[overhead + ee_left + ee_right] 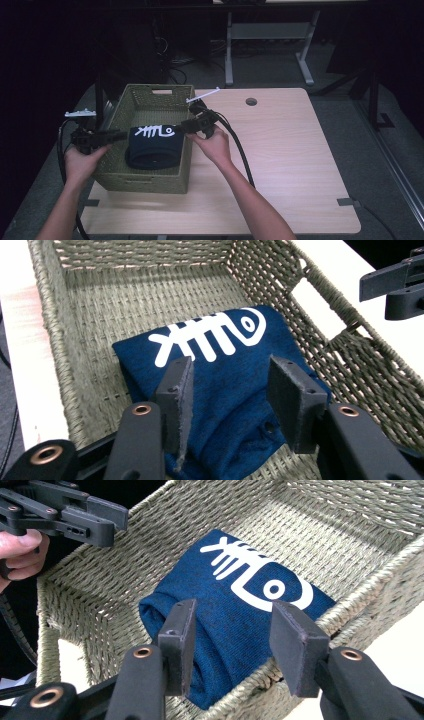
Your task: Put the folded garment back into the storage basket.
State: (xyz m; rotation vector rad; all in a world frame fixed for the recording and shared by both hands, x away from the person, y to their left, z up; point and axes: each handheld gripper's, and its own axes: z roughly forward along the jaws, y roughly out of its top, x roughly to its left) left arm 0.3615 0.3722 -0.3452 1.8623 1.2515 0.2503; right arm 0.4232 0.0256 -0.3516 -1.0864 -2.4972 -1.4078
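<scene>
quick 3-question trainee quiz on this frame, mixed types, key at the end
1. True or false: the folded navy cloth with the white fish-skeleton print lies inside the woven basket.
2. Multiple choice: how does the left gripper stand in its own view? A) clamped on the basket rim B) jaws apart, above the cloth, gripping nothing C) holding a bottle
3. Fill in: in the high view the right gripper reaches over the basket's ____ rim, the one next to the bare part of the wooden table.

Key
1. True.
2. B.
3. Right; its jaws also stand apart with nothing pinched between them.
</scene>
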